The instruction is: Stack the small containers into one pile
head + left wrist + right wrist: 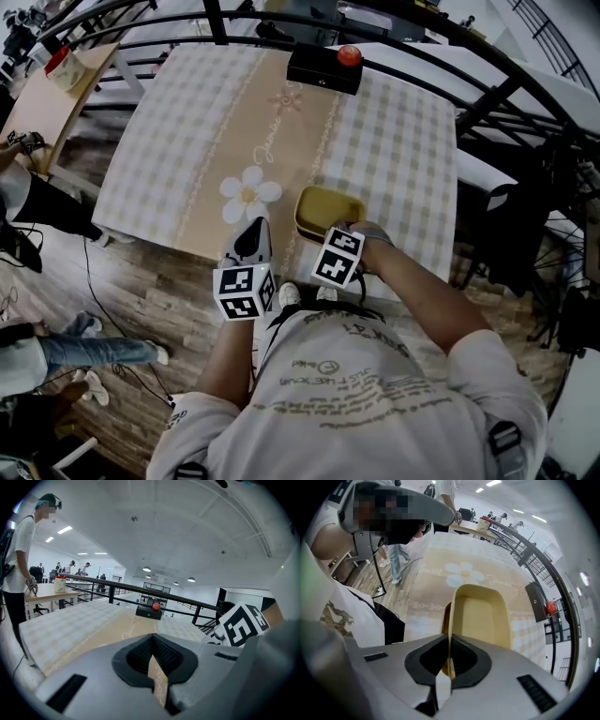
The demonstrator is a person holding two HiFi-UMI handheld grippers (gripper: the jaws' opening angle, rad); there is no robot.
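task thing: yellow rectangular plastic container [328, 208], open side up, by the table's near edge, at about 4 o'clock from the white daisy print [249, 192] in the head view; whether its base touches the cloth cannot be told.
right gripper: right gripper [450, 656] points steeply down, its claw pinching the container's near left wall, which runs straight up between the two dark pads.
second edge: darker yellow rim [446, 613] shows just outside the pinched wall, at 9 o'clock of it; whether that is another container nested underneath cannot be told.
left gripper: left gripper [154, 667] has its claw pressed together with nothing in it, only a sliver of beige cloth seen past the tips; in the head view it hangs over the near table edge at about 8 o'clock from the container, beside it but apart.
table: rectangular table with checked cloth [178, 141], a beige band running down its middle with the daisy on it.
far edge: black box [319, 70] with a round red button [349, 54] on top, at 12 o'clock from the container, well apart.
bystander: person in white shirt [18, 559] stands at the table's left side in the left gripper view.
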